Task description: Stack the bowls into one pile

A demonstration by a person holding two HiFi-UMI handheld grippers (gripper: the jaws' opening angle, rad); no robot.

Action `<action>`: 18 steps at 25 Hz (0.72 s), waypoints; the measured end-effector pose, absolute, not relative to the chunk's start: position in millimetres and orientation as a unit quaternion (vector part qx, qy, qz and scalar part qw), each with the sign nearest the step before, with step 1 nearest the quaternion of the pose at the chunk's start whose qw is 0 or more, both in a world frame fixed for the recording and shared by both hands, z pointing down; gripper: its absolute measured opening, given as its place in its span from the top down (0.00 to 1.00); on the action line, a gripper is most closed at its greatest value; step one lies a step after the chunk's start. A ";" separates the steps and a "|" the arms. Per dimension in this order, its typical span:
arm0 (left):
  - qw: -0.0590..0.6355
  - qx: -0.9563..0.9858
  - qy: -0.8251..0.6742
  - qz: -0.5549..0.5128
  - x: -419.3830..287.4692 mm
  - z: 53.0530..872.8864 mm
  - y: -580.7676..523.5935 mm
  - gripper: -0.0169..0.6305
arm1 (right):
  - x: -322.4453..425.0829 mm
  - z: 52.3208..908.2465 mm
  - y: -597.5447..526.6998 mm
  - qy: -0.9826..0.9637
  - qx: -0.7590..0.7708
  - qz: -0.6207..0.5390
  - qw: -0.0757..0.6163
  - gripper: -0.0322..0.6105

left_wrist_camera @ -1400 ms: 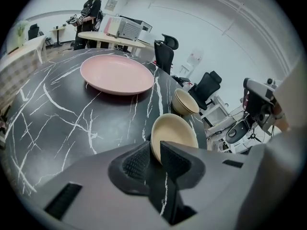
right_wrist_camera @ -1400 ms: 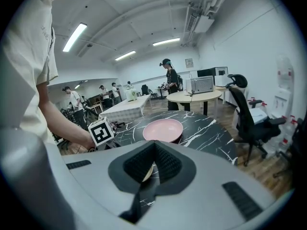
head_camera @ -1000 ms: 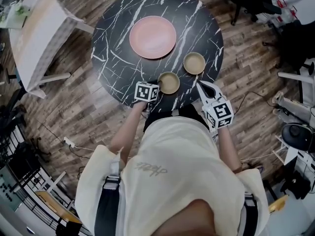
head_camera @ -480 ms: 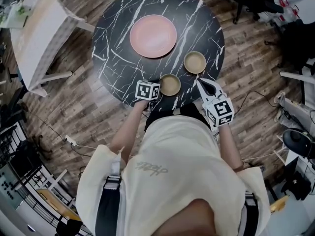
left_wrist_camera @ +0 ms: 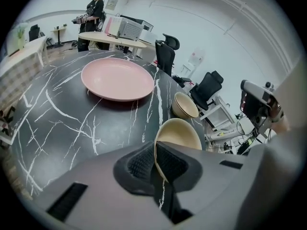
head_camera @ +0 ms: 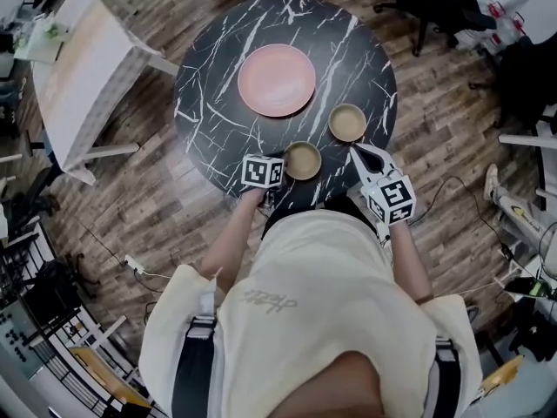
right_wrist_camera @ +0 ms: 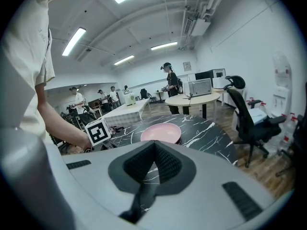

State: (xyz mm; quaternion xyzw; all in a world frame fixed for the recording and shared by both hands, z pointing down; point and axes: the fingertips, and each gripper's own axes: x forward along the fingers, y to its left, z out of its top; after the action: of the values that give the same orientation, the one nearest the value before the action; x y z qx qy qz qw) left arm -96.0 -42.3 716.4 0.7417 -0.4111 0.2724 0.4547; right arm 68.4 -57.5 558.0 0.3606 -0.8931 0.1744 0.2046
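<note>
On the round black marble-patterned table [head_camera: 209, 103], the left gripper [left_wrist_camera: 155, 153] sits at the near edge, below the wide flat pink plate [head_camera: 277, 80] in the head view. Its jaws have just been closing and now stand narrow, pinching the left rim of the near tan ceramic bowl [head_camera: 303, 160]. In the left gripper view the thin wall of that bowl runs down between the two ribbed pads [left_wrist_camera: 141, 161]. The bowl appears to rest on the table, just inside its near edge.

The second tan bowl [head_camera: 347, 122] stands farther from the person and to the right of the held one, near it but not touching, with dark tabletop between them. Both are round, so no axis matters; the stacking move likely turns on lifting the held bowl and carrying it away and rightward over that second bowl.

The right gripper [head_camera: 355, 150] lies at the table's right near edge, closer to the second bowl than the left one is. Its jaws are together with nothing between them.

Against the earlier frames, the table sits lower in the head view, while bowls and grippers keep much the same places relative to each other.
</note>
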 end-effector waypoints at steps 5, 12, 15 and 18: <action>0.445 0.749 -0.412 0.268 -104.3 705.4 -47.9 0.93 | 66.8 551.2 -61.3 -0.891 0.373 0.169 0.194 0.94; 0.440 0.758 -0.394 0.277 -110.0 700.7 -54.1 0.93 | 72.5 544.1 -64.7 -0.878 0.408 0.171 0.185 0.94; 0.436 0.765 -0.384 0.280 -106.3 701.7 -56.5 0.93 | 81.6 543.2 -65.0 -0.870 0.425 0.166 0.185 0.94; 0.434 0.768 -0.377 0.282 -102.1 704.1 -59.1 0.93 | 95.9 542.9 -64.7 -0.861 0.444 0.177 0.174 0.94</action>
State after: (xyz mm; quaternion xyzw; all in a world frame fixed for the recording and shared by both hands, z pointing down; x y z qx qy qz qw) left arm -102.1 -59.1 704.1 0.7676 -0.3775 0.2821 0.4344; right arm 95.9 -64.7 542.9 0.4438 -0.8612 0.1767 0.1737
